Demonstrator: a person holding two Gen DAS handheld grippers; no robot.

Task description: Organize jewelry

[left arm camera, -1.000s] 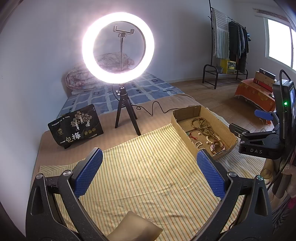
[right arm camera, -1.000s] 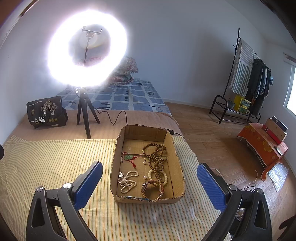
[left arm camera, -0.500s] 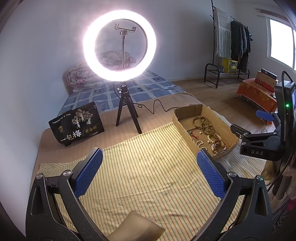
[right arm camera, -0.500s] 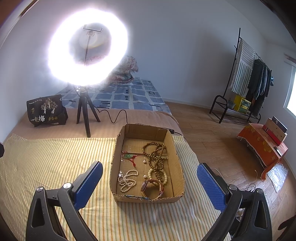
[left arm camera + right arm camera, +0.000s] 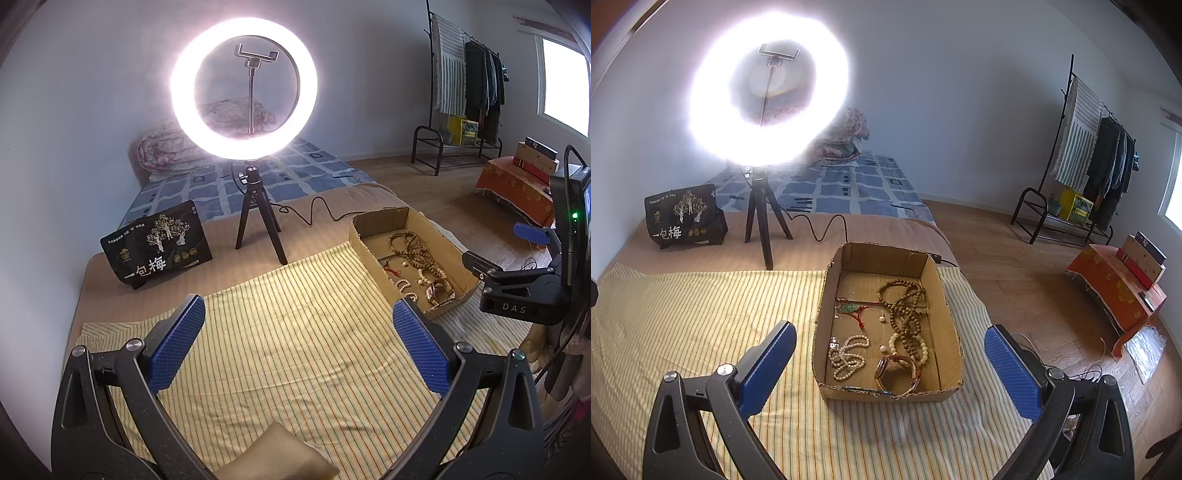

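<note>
Both grippers are hanging with jaws spread wide, holding nothing: the left gripper point(image 5: 299, 343) over the striped cloth point(image 5: 295, 332), the right gripper point(image 5: 890, 365) facing the cardboard box point(image 5: 945, 317), where bead necklaces point(image 5: 905, 310) and a watch point(image 5: 897, 373) are lying.

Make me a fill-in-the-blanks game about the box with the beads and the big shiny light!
1. The brown cardboard box sits on a yellow ____ cloth.
2. The long brown wooden bead necklace lies ____ the box.
3. The glowing ring light stands on a black ____.
4. Both grippers' blue-padded fingers are ____.

Missing words: striped; inside; tripod; open
</note>
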